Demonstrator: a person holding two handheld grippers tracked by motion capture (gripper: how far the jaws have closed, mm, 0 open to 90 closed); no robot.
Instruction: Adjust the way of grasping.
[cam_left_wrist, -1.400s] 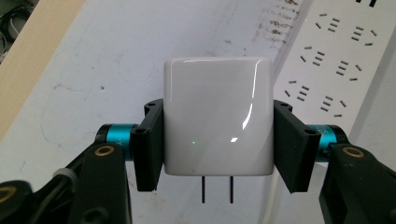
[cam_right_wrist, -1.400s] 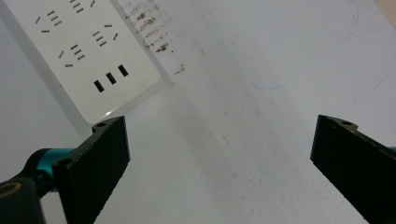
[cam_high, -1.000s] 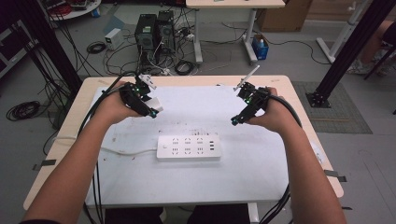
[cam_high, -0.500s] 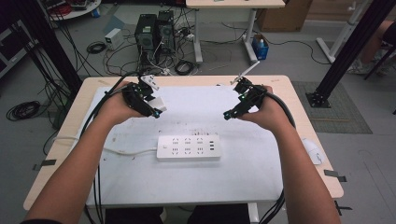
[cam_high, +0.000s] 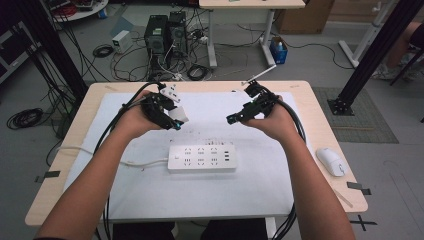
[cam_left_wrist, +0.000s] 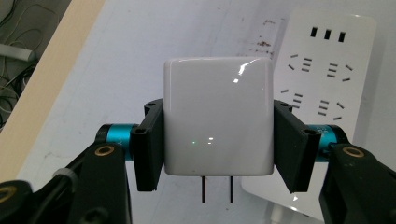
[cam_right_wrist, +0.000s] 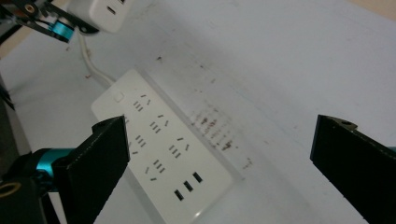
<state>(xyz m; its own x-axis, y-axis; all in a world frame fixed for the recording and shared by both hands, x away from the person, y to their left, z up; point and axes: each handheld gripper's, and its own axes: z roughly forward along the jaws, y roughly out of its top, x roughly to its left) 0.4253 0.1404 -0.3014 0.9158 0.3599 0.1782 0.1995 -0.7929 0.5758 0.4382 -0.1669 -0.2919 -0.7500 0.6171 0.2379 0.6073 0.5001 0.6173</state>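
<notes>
My left gripper (cam_left_wrist: 218, 140) is shut on a white square plug adapter (cam_left_wrist: 218, 114), its two metal prongs pointing down at the bottom of the left gripper view. In the high view the left gripper (cam_high: 172, 119) holds the adapter (cam_high: 178, 116) above the white mat, up and left of the white power strip (cam_high: 201, 158). My right gripper (cam_high: 234, 119) hovers over the mat to the right, jaws wide open and empty. In the right gripper view (cam_right_wrist: 219, 168) the power strip (cam_right_wrist: 161, 161) lies below between the jaws, and the adapter (cam_right_wrist: 100, 11) shows at top left.
The power strip's white cord (cam_high: 107, 157) runs left off the table. A white mouse (cam_high: 331, 161) lies near the table's right edge. A white mat (cam_high: 260, 185) covers most of the wooden table (cam_high: 325, 115). Computers and cables stand on the floor beyond.
Both hands have moved inward toward the table's middle; the right gripper has shifted left and turned toward the strip. The left gripper still holds the adapter.
</notes>
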